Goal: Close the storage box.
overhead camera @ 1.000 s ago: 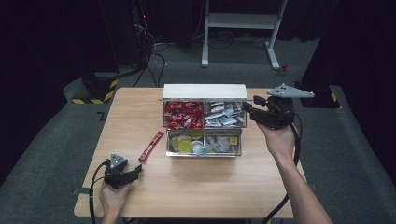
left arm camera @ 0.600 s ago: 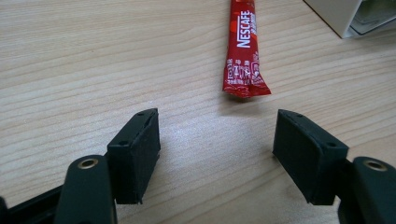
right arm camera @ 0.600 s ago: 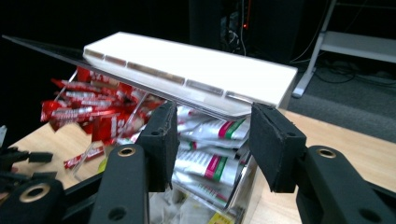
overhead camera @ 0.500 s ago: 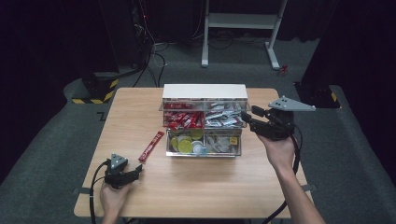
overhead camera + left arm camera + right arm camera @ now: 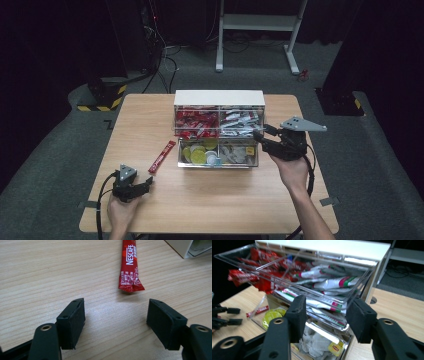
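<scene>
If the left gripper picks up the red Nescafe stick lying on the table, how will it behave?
The red Nescafe stick looks thin and flat, so it is probably very light and may bend at the ends. Its glossy wrapper could slip between the fingers. Lying flat on the table, it will likely slide when pushed, not roll.

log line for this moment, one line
left gripper: open, on table near red stick | right gripper: open, at upper drawer front | stick outside organizer | lower drawer pulled out
</scene>
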`<control>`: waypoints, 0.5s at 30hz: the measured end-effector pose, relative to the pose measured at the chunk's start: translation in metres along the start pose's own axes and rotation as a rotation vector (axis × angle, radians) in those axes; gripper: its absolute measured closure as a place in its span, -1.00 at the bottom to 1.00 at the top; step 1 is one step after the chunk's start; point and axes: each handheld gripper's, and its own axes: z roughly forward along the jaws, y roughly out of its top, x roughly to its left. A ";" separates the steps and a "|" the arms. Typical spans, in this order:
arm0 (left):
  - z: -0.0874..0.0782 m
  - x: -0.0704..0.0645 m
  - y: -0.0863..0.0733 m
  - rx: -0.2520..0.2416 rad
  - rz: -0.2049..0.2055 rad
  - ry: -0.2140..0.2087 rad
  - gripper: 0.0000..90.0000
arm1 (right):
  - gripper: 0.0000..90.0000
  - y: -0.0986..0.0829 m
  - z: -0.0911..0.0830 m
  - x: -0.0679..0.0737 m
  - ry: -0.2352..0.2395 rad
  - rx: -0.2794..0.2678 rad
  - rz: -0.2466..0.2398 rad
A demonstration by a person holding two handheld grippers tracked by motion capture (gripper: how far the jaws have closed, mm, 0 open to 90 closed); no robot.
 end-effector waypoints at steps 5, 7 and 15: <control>-0.001 0.001 0.000 -0.001 -0.003 -0.004 -0.31 | 0.11 -0.008 0.008 0.000 0.010 0.033 0.001; -0.001 0.000 0.000 0.002 -0.005 -0.005 -0.31 | 0.12 -0.010 0.008 0.000 0.015 0.029 -0.008; 0.000 -0.001 0.000 0.001 -0.002 0.005 -0.31 | 0.11 -0.018 0.003 -0.007 0.010 -0.012 -0.008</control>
